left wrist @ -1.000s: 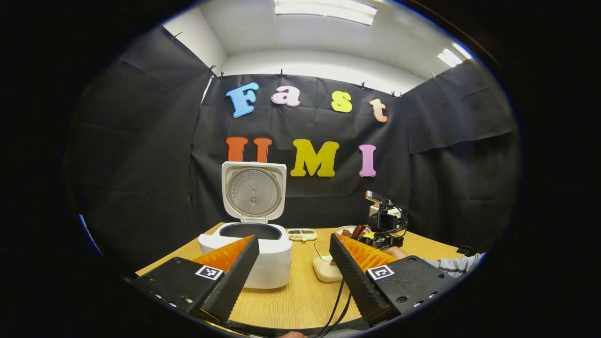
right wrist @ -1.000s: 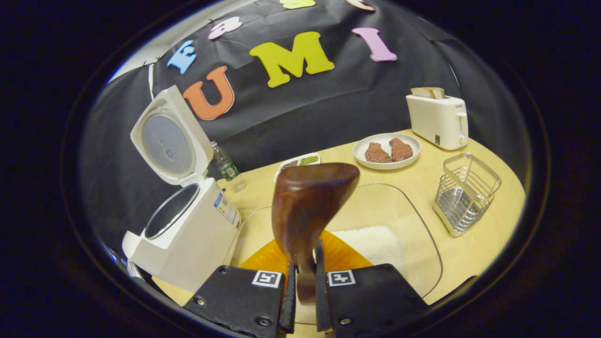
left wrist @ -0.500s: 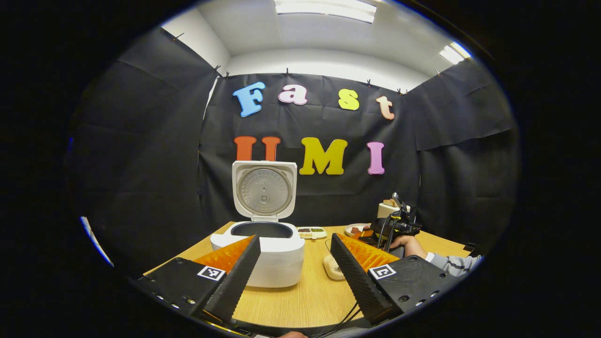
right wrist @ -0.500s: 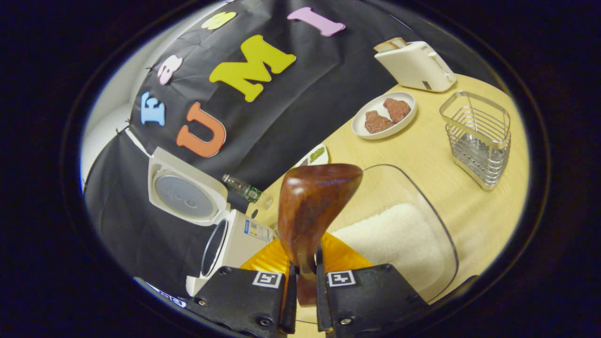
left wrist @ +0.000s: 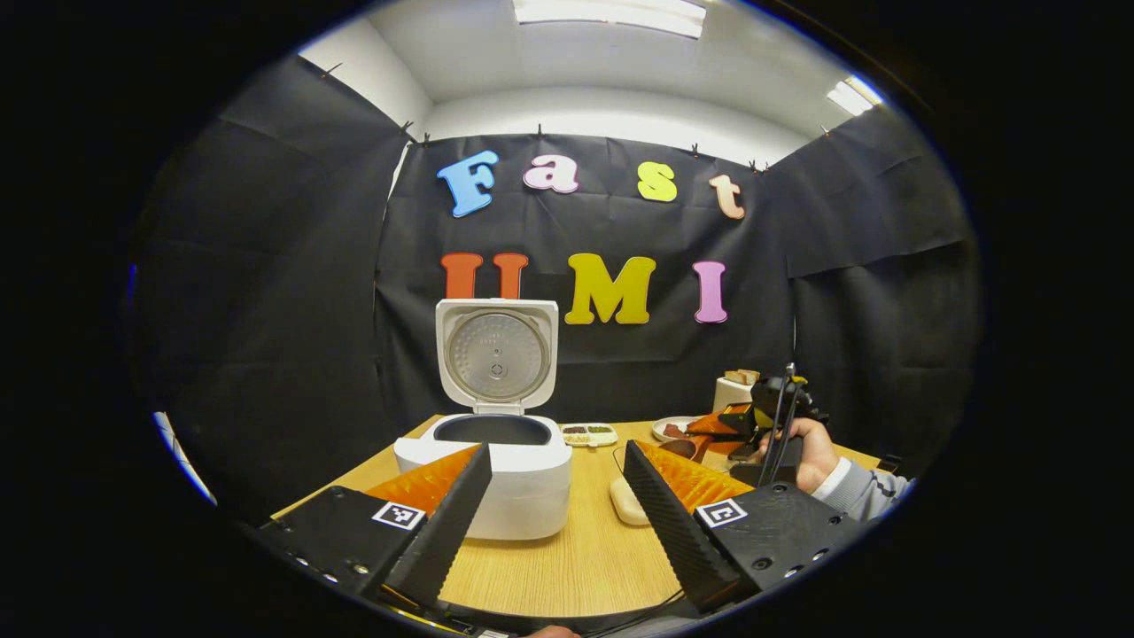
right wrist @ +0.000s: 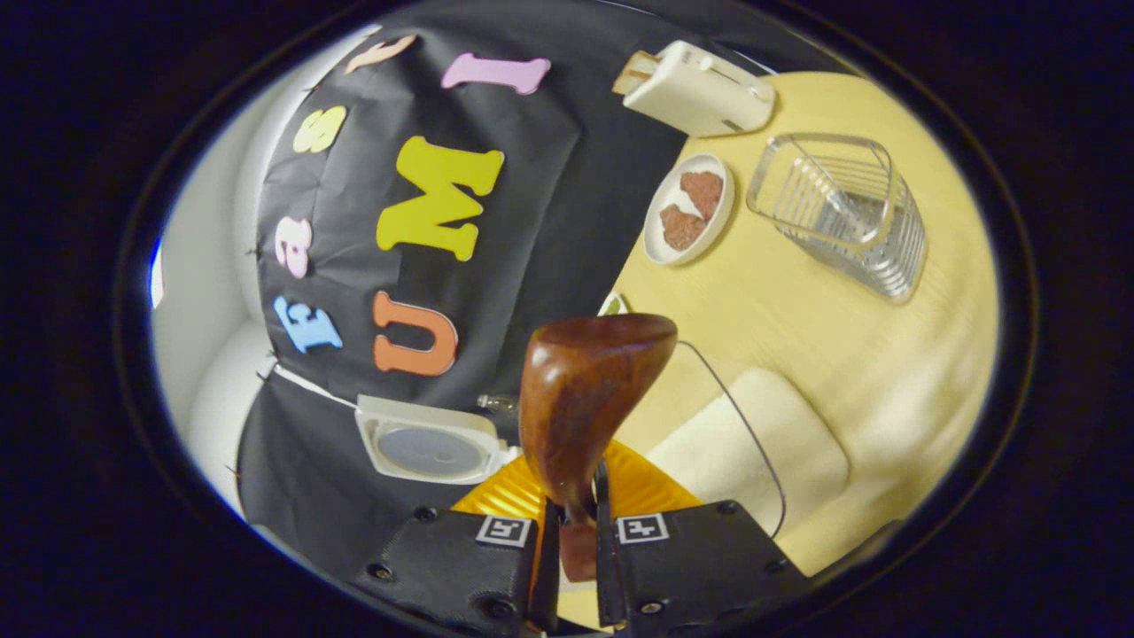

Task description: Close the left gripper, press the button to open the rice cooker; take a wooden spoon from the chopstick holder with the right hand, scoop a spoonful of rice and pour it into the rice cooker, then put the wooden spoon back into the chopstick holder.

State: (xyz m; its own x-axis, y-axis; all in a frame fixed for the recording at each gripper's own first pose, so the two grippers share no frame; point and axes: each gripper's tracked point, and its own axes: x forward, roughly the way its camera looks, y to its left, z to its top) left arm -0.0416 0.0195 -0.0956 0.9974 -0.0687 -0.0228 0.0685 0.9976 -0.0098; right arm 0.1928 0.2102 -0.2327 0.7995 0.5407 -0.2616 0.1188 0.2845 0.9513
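Your right gripper [right wrist: 574, 532] is clamped on the handle of the wooden spoon [right wrist: 585, 399], and over the last second you have rolled it hard sideways, so the bowl now hangs over the rice [right wrist: 753, 443] in the clear container [right wrist: 709, 372] rather than level above it. That roll reads as the start of the scoop. The rice cooker [left wrist: 496, 470] stands lid-up to the left, the empty chopstick holder [right wrist: 842, 213] waits on the table [right wrist: 842, 310], and your left gripper [left wrist: 554, 509] idles with jaws spread wide.
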